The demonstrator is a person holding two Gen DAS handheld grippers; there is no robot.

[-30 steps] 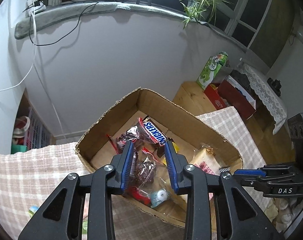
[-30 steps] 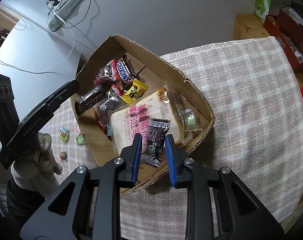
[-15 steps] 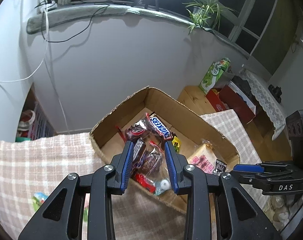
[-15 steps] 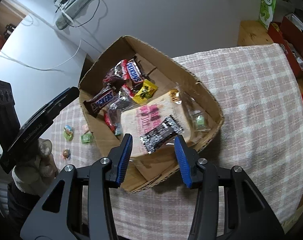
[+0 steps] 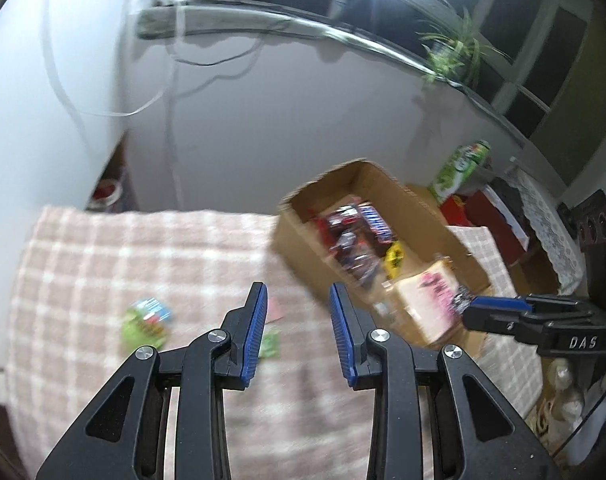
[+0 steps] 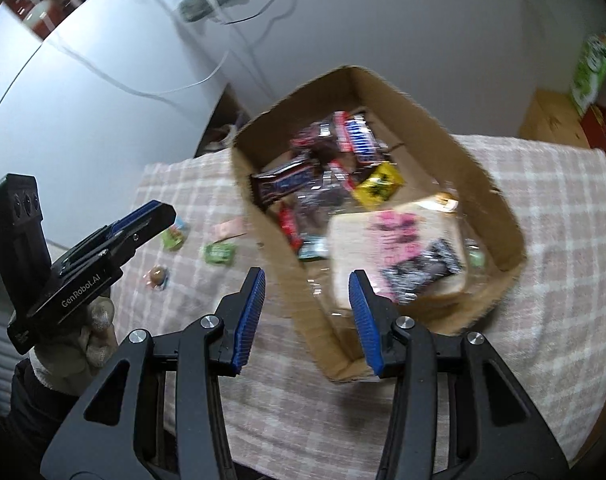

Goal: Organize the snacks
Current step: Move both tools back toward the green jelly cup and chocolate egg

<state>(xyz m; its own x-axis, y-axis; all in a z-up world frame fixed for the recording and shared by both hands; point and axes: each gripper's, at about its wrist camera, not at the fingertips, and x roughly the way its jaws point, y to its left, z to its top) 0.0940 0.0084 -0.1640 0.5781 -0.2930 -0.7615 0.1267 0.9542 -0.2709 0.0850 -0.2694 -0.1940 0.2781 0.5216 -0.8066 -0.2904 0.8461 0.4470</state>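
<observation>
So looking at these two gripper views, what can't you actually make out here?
- Small snacks on the checked cloth: motion blur in the left wrist view; kinds unreadable.
- Wrappers in the cardboard box: print smeared in both views.
- Box's near corner: hidden behind the right gripper, right wrist view.
- Left gripper: open, nothing between its fingers.
- Hand holding the left gripper: partly covered by the tool, right wrist view.

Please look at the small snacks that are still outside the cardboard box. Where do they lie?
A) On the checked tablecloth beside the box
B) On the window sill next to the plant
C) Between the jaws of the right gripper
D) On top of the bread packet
A: the small wrapped snacks lie on the checked tablecloth just outside the cardboard box, and nothing is between the jaws of either gripper.
</observation>
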